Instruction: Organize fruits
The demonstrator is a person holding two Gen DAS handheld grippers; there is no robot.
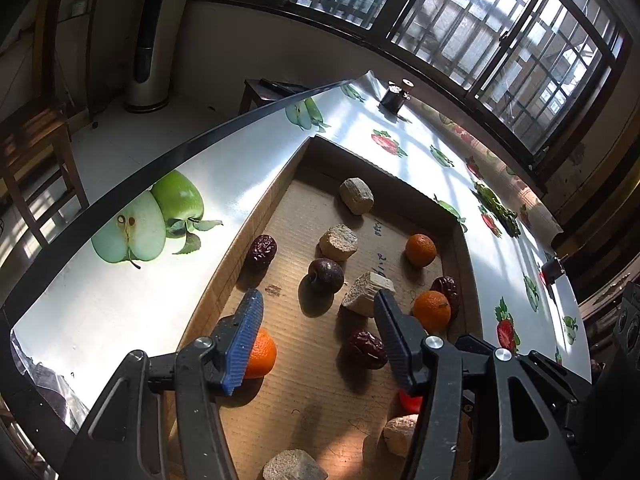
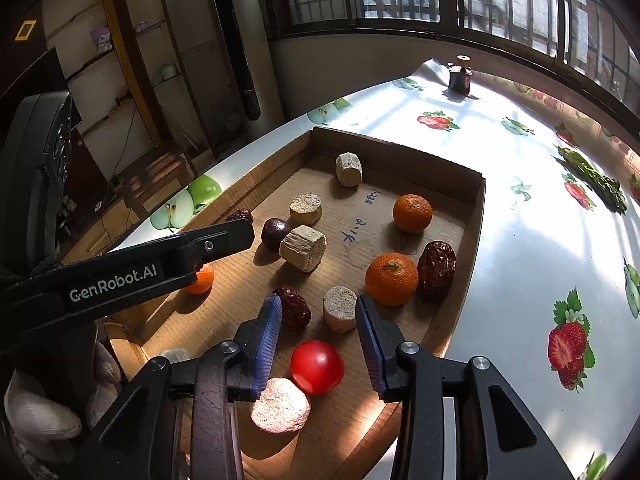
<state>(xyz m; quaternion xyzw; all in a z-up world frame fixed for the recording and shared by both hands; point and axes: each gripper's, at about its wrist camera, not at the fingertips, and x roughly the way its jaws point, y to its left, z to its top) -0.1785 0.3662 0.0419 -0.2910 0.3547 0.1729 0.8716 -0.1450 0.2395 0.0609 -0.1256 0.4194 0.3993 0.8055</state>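
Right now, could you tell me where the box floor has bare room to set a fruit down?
Bare floor lies between the far block and far orange, around the handwriting. The near right corner, by the tomato and date, is crowded.

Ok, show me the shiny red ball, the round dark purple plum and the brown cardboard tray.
Shiny red ball (image 2: 317,367): right wrist view, middle of its surface.
Round dark purple plum (image 1: 326,275): left wrist view, centre of its skin.
Brown cardboard tray (image 2: 475,216): right wrist view, its right wall.

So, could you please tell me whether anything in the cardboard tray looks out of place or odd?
Yes: the cardboard tray holds tangerines, red dates and a red tomato, but beige corky cylinder chunks lie scattered among them, some tipped over; they don't look like fruit.
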